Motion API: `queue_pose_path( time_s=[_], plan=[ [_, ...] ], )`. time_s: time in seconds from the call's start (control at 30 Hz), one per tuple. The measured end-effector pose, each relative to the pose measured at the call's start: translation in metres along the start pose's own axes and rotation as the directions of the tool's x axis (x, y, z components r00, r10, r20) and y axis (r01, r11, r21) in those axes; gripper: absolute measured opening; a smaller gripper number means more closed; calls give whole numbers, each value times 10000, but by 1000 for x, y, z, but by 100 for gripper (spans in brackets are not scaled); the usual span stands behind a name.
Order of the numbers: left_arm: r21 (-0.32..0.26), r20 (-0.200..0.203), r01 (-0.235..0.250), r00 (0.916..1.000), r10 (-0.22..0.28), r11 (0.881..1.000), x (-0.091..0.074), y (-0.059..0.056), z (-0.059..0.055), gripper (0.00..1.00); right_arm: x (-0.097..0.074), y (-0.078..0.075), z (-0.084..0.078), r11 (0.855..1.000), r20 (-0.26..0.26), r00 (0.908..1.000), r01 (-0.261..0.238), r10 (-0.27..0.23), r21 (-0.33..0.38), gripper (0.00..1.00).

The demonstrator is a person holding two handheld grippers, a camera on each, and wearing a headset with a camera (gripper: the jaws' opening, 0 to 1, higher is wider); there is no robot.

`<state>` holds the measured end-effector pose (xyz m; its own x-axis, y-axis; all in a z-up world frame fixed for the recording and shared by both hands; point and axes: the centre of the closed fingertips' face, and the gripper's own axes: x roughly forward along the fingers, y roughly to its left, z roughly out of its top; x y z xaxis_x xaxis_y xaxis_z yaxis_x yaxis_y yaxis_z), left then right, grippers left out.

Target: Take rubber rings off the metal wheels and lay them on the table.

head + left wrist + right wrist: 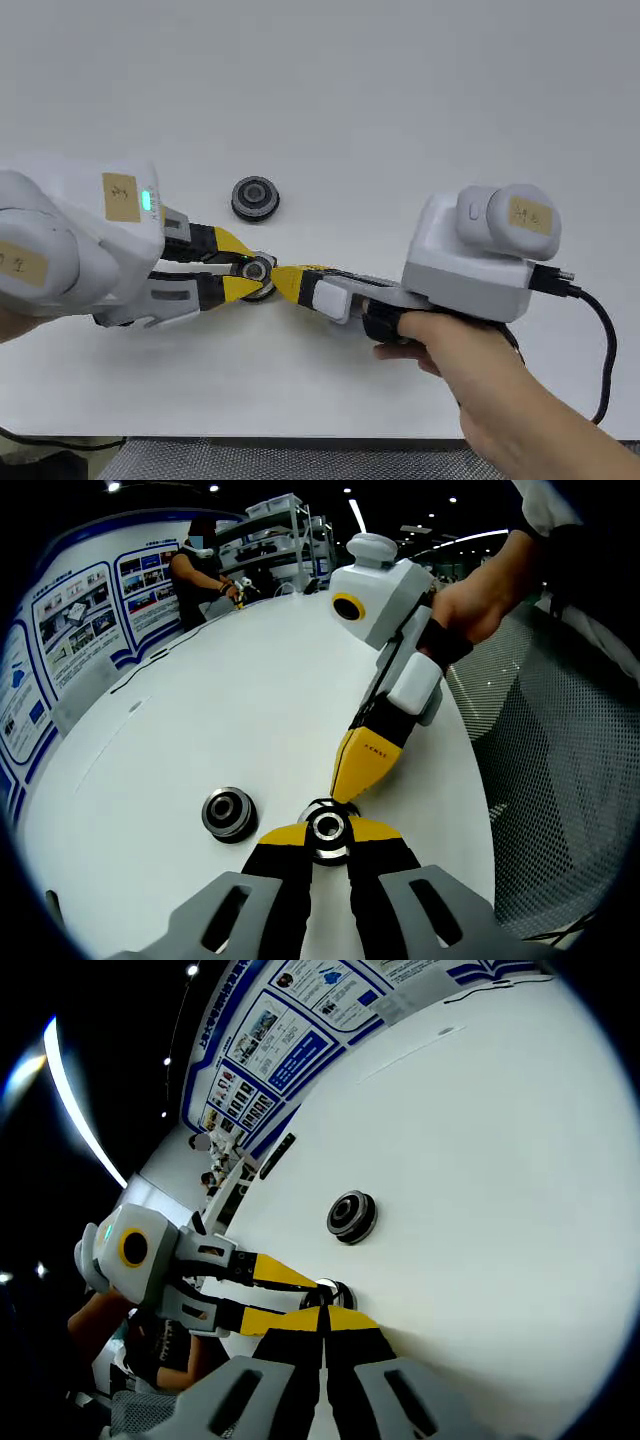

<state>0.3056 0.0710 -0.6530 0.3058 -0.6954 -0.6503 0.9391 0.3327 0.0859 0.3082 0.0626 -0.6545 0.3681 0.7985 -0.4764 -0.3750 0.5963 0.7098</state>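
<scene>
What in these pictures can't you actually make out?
- Head view: whether the right gripper has pinched the rubber ring on the held wheel; its closed tips cover that spot.
- Right gripper view: the same contact, hidden behind its own jaws.
- Left gripper view: the held wheel's underside, hidden by the left gripper.
- Left gripper view: wall posters, lettering too small.

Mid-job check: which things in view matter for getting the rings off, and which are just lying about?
Job:
- held wheel, clamped in the left gripper jaws
- right gripper, tip at that wheel
- free wheel on the table

Lying about:
- black cable
- wall posters
- shelves
</scene>
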Motion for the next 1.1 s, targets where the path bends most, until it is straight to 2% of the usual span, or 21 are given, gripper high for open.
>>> queue_pose_path(
  time_s=[0.17,0.23,0.53,0.83,0.93,1.1],
  plan=[
    [20,-5,2,10000,-2,10000,0,0,0,13,-1,0,0,9999,-44,10000,9,-9,-137,1],
    [91,-71,6,10000,-6,10000,0,0,0,13,-1,1,0,9972,-61,10000,40,-44,-741,1],
    [118,-107,36,9999,-35,9999,0,0,1,13,-1,2,-1,9949,-158,9999,54,-71,-1010,1],
    [77,-60,-4,10000,5,10000,0,0,0,13,1,2,-1,9950,-163,9998,88,-105,-991,1],
    [47,-48,-9,10000,9,10000,0,0,0,13,2,3,-1,9894,-173,9997,117,-144,-1450,1],
    [61,-70,-17,10000,18,10000,1,0,1,13,2,2,0,9887,-169,9997,168,-195,-1491,1]
  ],
)
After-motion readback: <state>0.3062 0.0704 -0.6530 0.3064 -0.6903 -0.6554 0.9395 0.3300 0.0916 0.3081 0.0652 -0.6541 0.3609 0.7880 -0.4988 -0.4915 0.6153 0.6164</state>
